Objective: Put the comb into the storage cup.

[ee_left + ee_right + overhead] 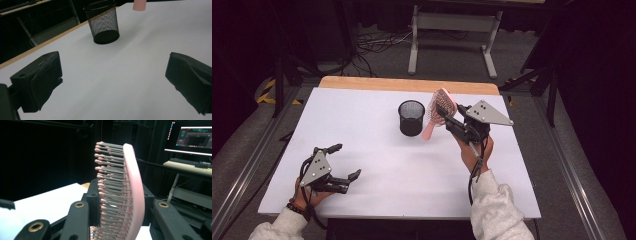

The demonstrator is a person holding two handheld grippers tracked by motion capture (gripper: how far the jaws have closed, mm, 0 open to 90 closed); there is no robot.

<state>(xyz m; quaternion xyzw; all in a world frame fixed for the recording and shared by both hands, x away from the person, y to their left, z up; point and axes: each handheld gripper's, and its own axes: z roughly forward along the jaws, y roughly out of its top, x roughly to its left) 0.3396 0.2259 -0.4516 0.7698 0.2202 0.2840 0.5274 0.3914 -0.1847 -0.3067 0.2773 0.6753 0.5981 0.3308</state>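
The right gripper (pixel 117 220) is clamped across the head of the pink plastic paddle hairbrush (pixel 438 112), which hangs handle-down just right of the black wire-mesh cup (pixel 411 117). Because the grip bears on springy bristles, the brush may pivot and strike the cup's rim, tipping the light cup. The left gripper (pixel 346 162), near the table's front edge well away from the cup, has its jaws wide apart with nothing between them.
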